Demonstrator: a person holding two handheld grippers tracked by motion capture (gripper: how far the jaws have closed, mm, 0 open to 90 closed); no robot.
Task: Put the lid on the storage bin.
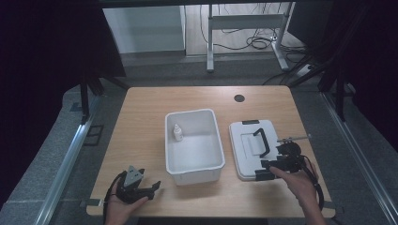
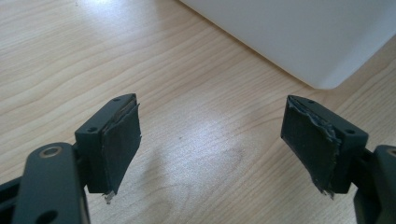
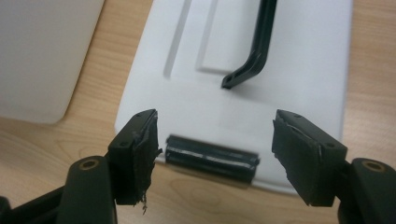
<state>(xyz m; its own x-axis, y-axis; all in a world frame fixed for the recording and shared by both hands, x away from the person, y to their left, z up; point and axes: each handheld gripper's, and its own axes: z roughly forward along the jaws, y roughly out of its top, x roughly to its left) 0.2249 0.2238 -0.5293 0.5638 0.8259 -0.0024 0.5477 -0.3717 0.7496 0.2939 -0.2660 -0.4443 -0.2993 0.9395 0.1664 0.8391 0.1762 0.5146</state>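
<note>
We see the right gripper [image 1: 268, 169] held over the near end of the flat white plastic lid [image 1: 244, 140] that lies on the light wooden table [image 1: 141, 136], to the right of the open white rectangular plastic bin [image 1: 213, 164]. In the right gripper view its jaws stand wide apart with nothing pressed between the pads [image 3: 303, 163]; the black latch clip [image 3: 211, 157] on the lid's near edge sits in the gap between the fingertips, just beyond them, and neither pad touches it. Further out past the fingertips, the lid's black carrying handle [image 3: 254, 51] runs along the lid's recessed middle, and the bin's white wall lies off beyond the left finger [image 3: 140, 154].

The left gripper [image 1: 151, 190] rests low at the table's near edge, in the person's left hand [image 1: 121, 211], well apart from the lid. Its jaws are also spread wide and empty in the left gripper view; bare wood grain shows between the fingers [image 2: 119, 144], and the rounded corner of the bin [image 2: 322, 79] stands ahead of the right-hand finger, near it but not touching.

Inside the bin, a small white plastic bottle [image 1: 178, 133] stands upright against the far left wall, well away from both sets of fingers
</note>
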